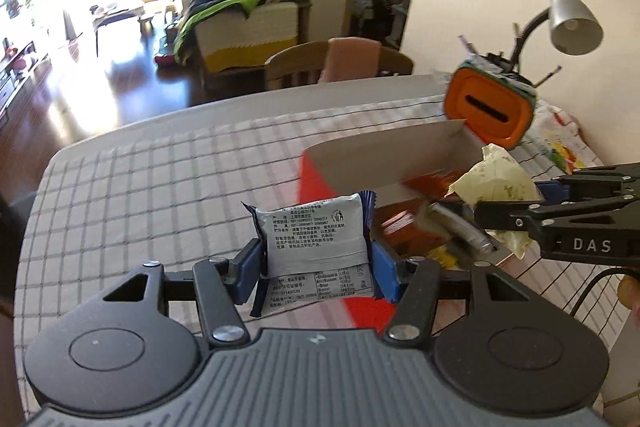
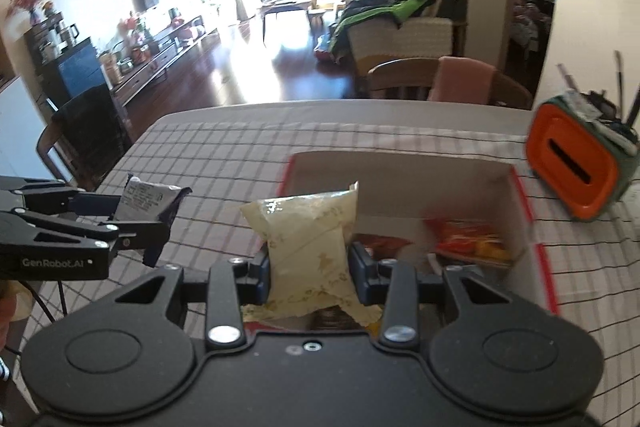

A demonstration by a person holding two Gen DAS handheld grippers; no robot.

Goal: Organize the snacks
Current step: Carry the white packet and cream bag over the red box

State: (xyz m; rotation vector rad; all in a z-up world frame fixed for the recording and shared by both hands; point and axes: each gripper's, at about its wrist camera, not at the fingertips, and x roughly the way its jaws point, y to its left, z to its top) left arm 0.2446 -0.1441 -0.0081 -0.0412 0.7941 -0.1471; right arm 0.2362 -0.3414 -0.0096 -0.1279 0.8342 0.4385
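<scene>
My left gripper (image 1: 316,263) is shut on a silver snack packet (image 1: 316,235) with dark blue ends, held above the checked tablecloth just left of a red-edged cardboard box (image 1: 384,151). My right gripper (image 2: 308,267) is shut on a pale yellow snack packet (image 2: 308,231), held over the near end of the same box (image 2: 400,167). The box holds red and orange snack packets (image 2: 468,235). In the right wrist view the left gripper (image 2: 132,227) with its silver packet (image 2: 148,199) is at the left. In the left wrist view the right gripper (image 1: 504,211) with its yellow packet (image 1: 496,183) is at the right.
An orange and green holder (image 2: 576,163) with pens stands on the table right of the box. A grey desk lamp (image 1: 572,19) stands behind it. A wooden chair (image 2: 444,79) with a pink cloth is at the table's far edge. The checked tablecloth (image 1: 160,187) stretches left of the box.
</scene>
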